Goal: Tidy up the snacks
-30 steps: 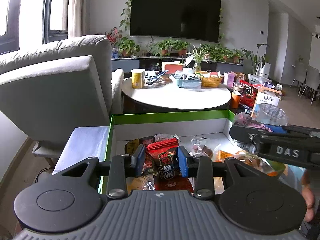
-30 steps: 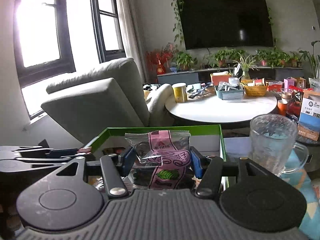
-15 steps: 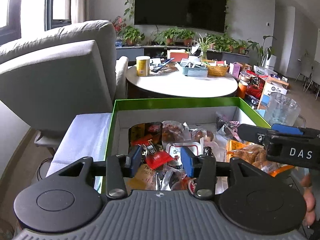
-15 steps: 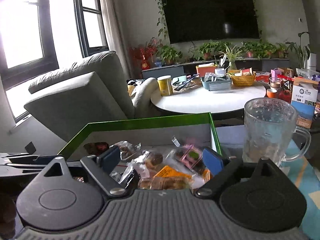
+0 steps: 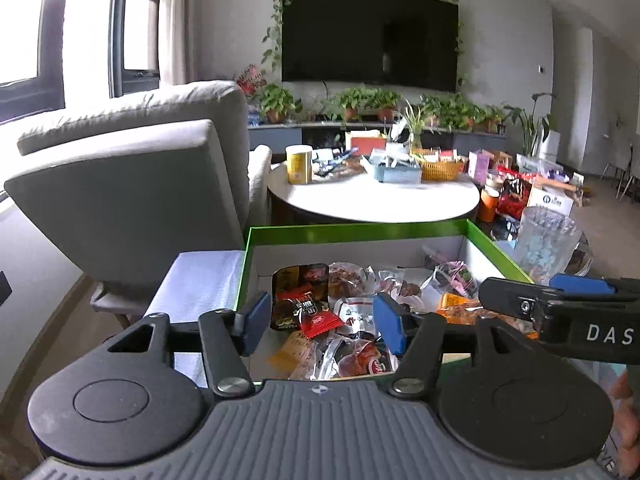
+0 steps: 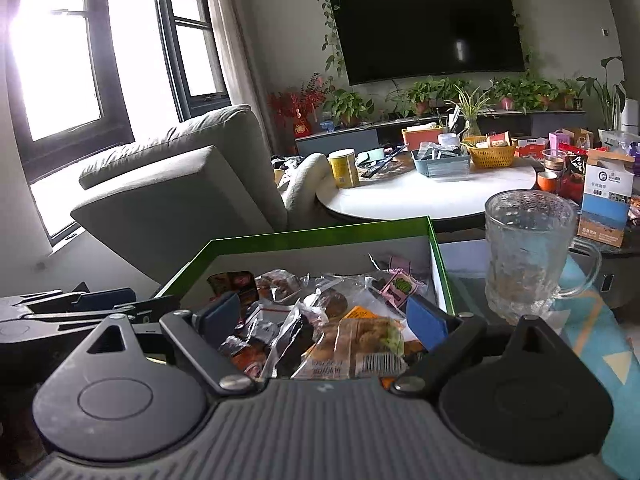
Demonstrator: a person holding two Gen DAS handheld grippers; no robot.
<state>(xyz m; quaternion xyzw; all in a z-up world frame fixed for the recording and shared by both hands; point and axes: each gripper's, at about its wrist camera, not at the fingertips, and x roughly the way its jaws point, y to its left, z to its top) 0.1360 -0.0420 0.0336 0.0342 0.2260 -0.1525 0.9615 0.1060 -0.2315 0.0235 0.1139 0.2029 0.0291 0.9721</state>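
While both grippers hang over the box (image 5: 356,232) of snacks (image 5: 344,312), nothing's gripped. Left gripper (image 5: 320,322) fingers are opening, right gripper (image 6: 322,316) fingers apart w/ nothing between.

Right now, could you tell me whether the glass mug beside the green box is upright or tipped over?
Upright. The glass mug stands on its base just right of the green box, open rim facing up, and it looks empty.

White "DAS" on the right tool (image 5: 568,304)
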